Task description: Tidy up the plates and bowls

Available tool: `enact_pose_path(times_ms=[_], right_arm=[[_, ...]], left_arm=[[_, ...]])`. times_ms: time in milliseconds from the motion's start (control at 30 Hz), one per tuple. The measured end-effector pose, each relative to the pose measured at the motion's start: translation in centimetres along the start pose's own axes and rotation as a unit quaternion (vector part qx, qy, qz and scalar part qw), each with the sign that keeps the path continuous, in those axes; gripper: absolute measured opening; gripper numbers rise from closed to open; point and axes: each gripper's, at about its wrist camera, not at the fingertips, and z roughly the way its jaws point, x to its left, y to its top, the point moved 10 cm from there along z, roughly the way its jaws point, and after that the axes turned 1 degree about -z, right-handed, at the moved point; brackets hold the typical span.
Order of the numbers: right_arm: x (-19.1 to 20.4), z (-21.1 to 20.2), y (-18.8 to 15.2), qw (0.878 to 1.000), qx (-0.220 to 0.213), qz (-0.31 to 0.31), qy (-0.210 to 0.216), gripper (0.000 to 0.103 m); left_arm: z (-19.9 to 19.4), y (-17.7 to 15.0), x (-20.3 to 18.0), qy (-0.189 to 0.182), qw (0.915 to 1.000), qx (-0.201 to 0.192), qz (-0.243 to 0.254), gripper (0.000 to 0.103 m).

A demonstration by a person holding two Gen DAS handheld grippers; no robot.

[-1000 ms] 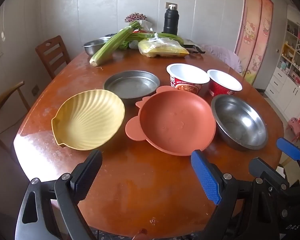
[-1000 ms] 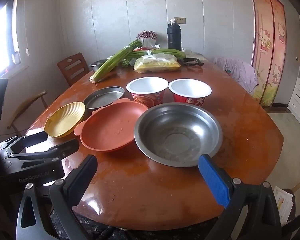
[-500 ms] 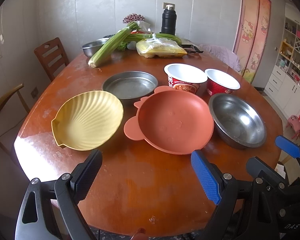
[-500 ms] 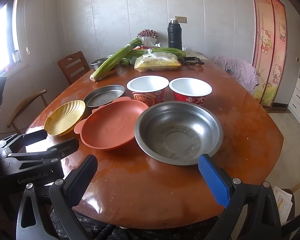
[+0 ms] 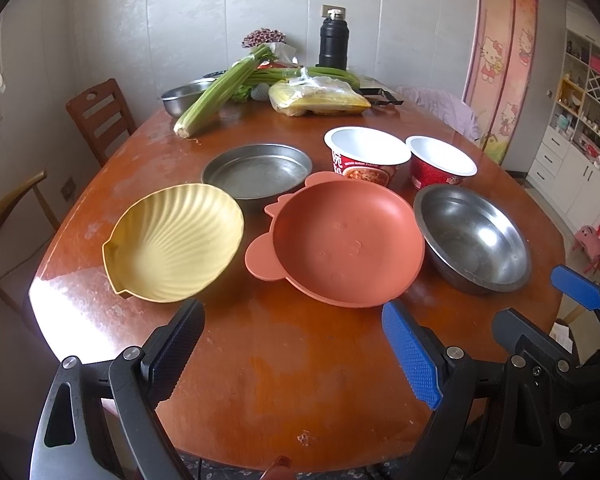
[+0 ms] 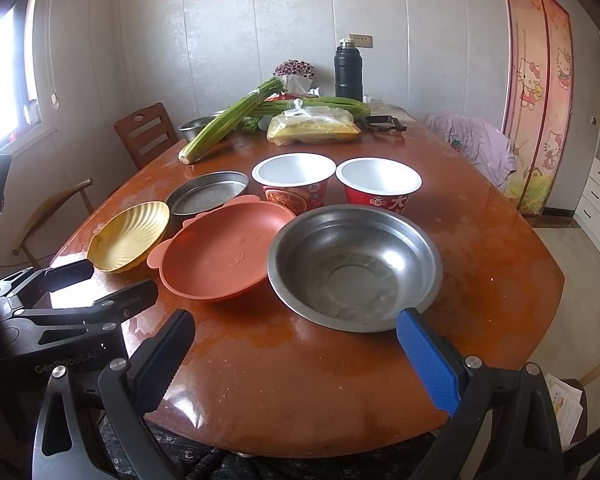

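The left hand-held gripper [image 5: 294, 350] hung over the near edge of the brown counter [image 5: 284, 380]. Its jaws were wide apart and it held nothing. The right hand-held gripper [image 6: 296, 350] was wide apart too, with nothing in it. It hung just in front of the big steel bowl [image 6: 354, 266].

The dishes sat in a bunch on the near half of the counter. A yellow shell bowl [image 5: 176, 242] was on the left. Beside it sat an orange plate with little ears [image 5: 346, 240], and the two looked very close or just touching. The big steel bowl was on the right, and its rim met the orange plate. Behind the yellow bowl and the orange plate sat a flat steel pan [image 5: 256, 170]. Two red noodle cups [image 6: 336, 186] stood side by side behind the orange plate and the steel bowl. They were open on top and white inside.

At the far end of the counter lay long green celery [image 5: 220, 90], a clear bag with yellow food [image 5: 320, 98] and a small steel bowl [image 5: 180, 98]. A tall black bottle [image 5: 333, 40] stood up straight behind them. A wooden chair [image 5: 100, 118] stood on the left side.
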Motion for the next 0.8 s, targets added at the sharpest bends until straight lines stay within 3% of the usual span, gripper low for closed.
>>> enact_pose_path(times_ms=[800], right_arm=[[0.21,-0.04,-0.11,1.0,0.001,-0.006,-0.003,0.101]], left_arm=[[-0.25,-0.06,0.52,0.002,1.0,0.002,-0.001,0.091]])
